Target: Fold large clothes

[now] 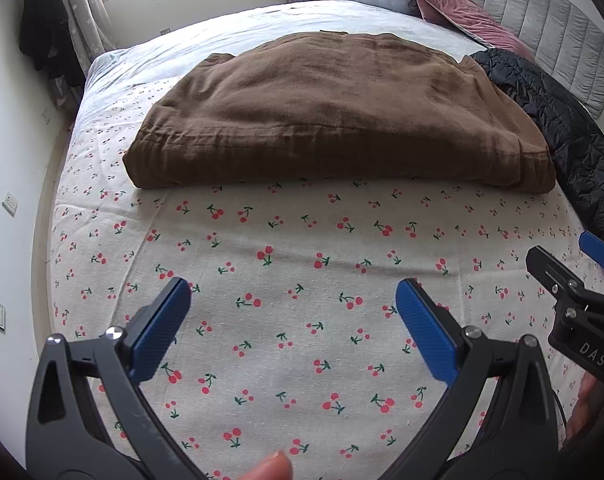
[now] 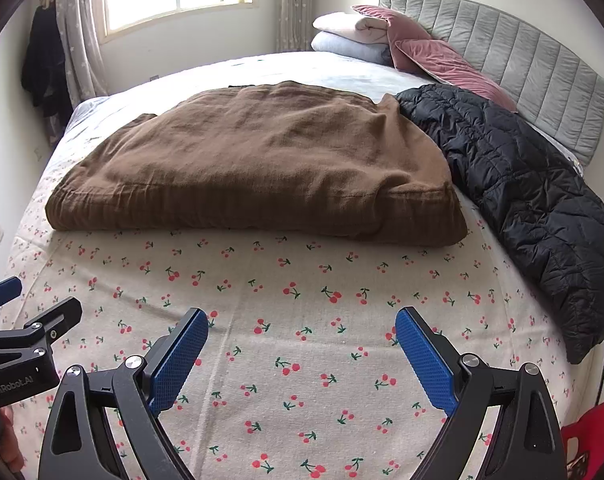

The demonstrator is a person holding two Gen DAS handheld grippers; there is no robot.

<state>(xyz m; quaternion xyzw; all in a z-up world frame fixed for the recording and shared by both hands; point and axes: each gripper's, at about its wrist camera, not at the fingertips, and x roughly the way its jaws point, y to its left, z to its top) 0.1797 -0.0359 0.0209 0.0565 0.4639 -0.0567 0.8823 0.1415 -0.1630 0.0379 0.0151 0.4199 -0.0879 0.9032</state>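
From the left wrist, our left gripper hangs spread and empty over the cherry-print sheet; the brown garment lies folded mid-bed. From the right wrist, our right gripper gapes empty too; the black quilted jacket appears unfolded, likely next.

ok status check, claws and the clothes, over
Left claw open, empty, above the cherry sheet. Right claw open, empty too. Brown garment lies folded; black puffer jacket unfolded beside it, touching. Nothing in the way.
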